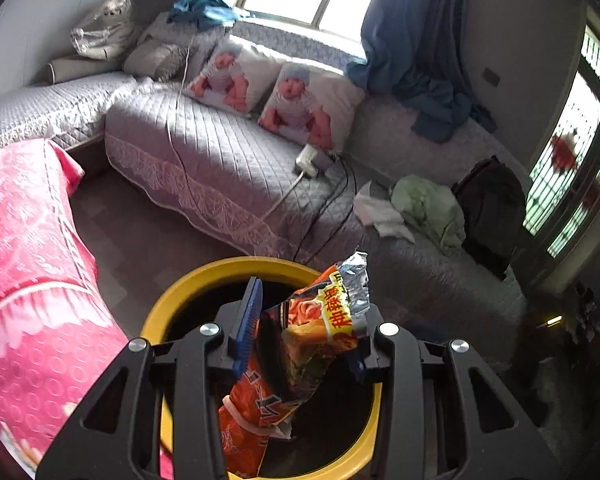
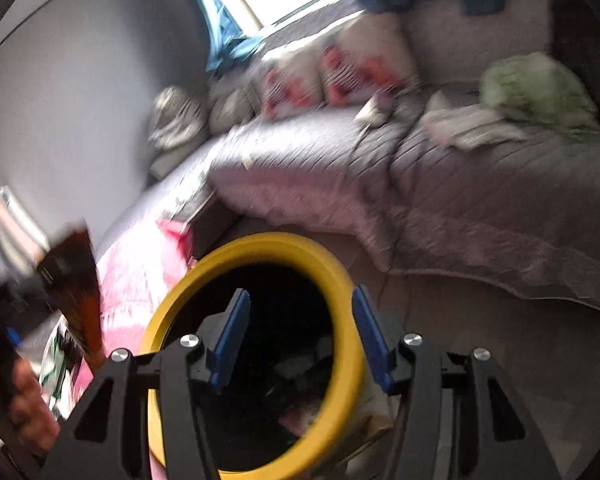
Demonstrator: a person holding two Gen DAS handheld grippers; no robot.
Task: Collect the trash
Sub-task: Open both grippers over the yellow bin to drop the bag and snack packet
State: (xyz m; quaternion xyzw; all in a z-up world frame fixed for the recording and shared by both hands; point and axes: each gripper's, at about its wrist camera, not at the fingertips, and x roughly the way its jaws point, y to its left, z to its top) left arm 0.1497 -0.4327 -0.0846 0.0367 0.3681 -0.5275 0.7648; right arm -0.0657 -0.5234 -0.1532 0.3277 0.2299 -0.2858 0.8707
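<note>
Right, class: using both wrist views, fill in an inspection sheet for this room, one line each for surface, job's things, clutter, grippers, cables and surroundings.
Surface: bare floor between sofa and bin.
Job's things: orange snack wrapper; yellow-rimmed bin with trash inside.
Clutter: white papers, green cloth and a black bag on the sofa.
Grippers: left gripper shut on the wrapper above the bin; right gripper open, nothing between its fingers, over the bin.
Cables: white adapter with cords trailing across the sofa seat.
Surroundings: grey quilted sofa, baby-print cushions, blue curtains, pink cloth.
</note>
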